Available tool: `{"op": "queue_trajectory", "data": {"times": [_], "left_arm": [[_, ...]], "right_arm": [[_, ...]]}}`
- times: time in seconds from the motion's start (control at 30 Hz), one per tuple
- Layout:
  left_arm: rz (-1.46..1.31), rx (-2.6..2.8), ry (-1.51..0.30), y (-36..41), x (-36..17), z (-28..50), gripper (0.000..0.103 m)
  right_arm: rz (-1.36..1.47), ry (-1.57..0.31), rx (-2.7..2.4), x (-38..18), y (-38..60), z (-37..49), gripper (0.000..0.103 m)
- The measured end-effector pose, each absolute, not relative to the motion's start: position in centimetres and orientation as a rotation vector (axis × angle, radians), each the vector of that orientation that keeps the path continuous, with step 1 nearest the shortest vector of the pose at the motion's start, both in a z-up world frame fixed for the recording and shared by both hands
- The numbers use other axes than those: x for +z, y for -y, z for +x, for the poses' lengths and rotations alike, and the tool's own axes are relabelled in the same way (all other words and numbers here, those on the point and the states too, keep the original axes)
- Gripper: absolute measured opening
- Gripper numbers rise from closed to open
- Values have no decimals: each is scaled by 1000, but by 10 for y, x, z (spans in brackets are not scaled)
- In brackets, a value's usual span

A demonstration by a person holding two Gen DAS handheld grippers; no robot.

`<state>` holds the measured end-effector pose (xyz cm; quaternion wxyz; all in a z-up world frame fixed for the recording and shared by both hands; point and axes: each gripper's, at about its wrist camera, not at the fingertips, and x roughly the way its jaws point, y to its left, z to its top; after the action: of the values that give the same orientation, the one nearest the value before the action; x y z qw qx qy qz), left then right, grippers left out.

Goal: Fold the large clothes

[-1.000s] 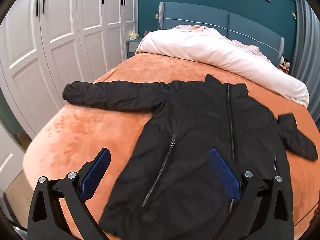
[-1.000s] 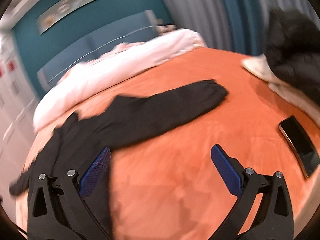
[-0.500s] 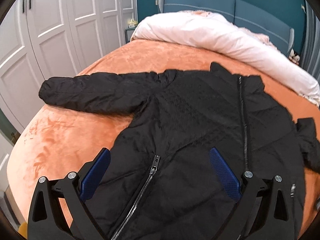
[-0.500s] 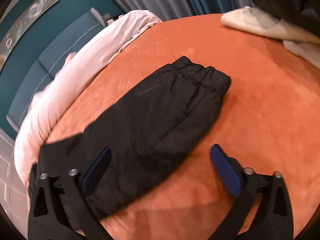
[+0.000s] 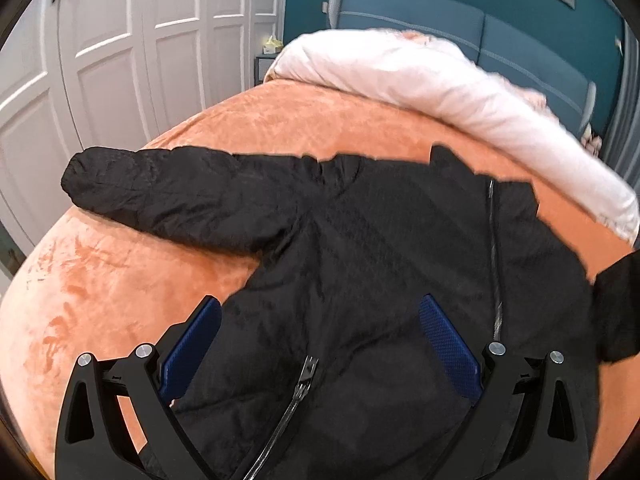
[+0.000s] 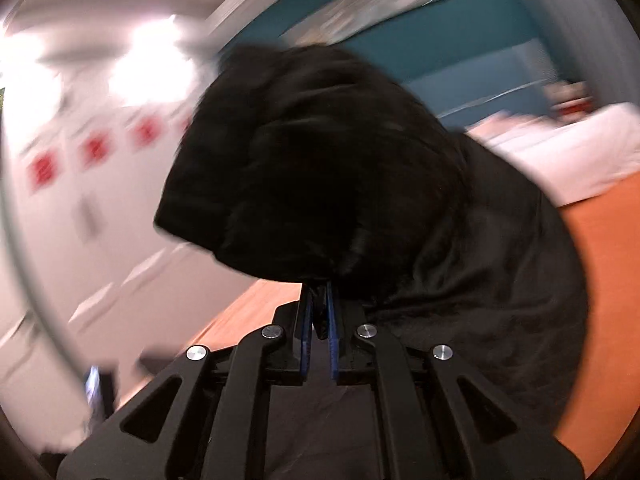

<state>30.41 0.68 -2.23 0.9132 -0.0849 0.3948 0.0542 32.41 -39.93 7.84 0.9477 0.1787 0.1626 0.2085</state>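
Observation:
A black zip-up jacket lies front up on the orange bed, one sleeve stretched out to the left. My left gripper is open and empty, hovering over the jacket's lower front. My right gripper is shut on the jacket's other sleeve, lifted off the bed, the cuff bunched above the blue pads. That raised sleeve shows at the right edge of the left wrist view. The right wrist view is blurred by motion.
A white duvet lies rolled along the head of the bed before a blue headboard. White wardrobe doors stand to the left of the bed. A phone lies at the lower left of the right wrist view.
My right gripper closed on the right sleeve and lifted it, swinging it toward the jacket body. My left gripper stayed open and moved slightly over the jacket.

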Motion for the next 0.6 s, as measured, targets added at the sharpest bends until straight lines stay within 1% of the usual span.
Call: {"op": "queue_trajectory", "data": {"times": [0.07,0.17,0.2,0.23,0.3,0.33,0.37,0.43,0.53,0.6], "left_arm": [[-241,75,-809,-13,-15,308,98],[-360,2,-843,-22,-14,321,98],[-397,-22,-862,-23,-17,327,98],[-420,-35,-880,-22,-20,332,98],[-481,-94,-927,-19,-32,346,98],[-495,-110,-950,-16,-38,351,98],[-510,-133,-974,-11,-45,356,98],[-535,-162,-1026,3,-63,367,98],[-612,-177,-1098,17,-93,379,97],[-646,-158,-1077,20,-99,382,91]], "right_arm": [[294,-459,492,41,338,342,9],[199,-723,459,-40,274,361,15],[194,-750,427,-49,272,359,16],[209,-762,400,-53,275,353,20],[300,-705,373,-41,300,328,44],[333,-658,350,-36,313,314,63],[361,-598,305,-27,335,293,70],[379,-606,227,-27,367,278,70],[468,-658,103,-45,411,266,69],[581,-684,54,-66,437,279,69]]}}
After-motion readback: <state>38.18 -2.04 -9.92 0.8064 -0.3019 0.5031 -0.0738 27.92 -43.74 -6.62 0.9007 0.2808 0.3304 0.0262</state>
